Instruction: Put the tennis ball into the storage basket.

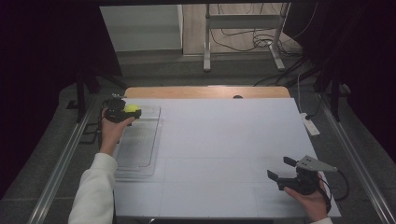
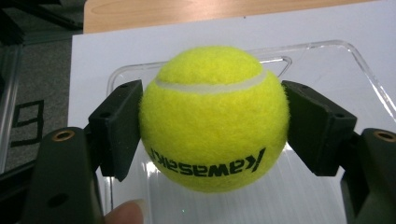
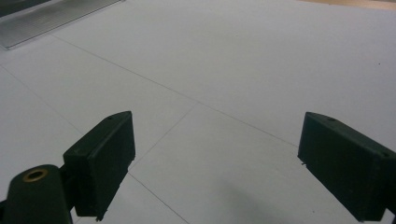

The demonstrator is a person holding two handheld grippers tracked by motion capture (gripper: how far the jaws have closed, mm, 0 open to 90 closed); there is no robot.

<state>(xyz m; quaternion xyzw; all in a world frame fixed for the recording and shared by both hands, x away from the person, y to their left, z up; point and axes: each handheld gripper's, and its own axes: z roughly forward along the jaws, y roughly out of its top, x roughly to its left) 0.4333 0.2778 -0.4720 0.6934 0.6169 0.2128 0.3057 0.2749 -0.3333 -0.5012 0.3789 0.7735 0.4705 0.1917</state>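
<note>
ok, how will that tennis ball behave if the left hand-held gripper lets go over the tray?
The ball is round, so it would likely roll once freed. Its felt looks fuzzy, so it probably won't slip while the left hand-held gripper squeezes it from both sides. The clear tray has a raised rim, which may stop a slow roll.

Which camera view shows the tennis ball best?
The left gripper view: the ball is close and large, clamped between the left gripper pads. The high view shows it as a small yellow spot above the tray.
</note>
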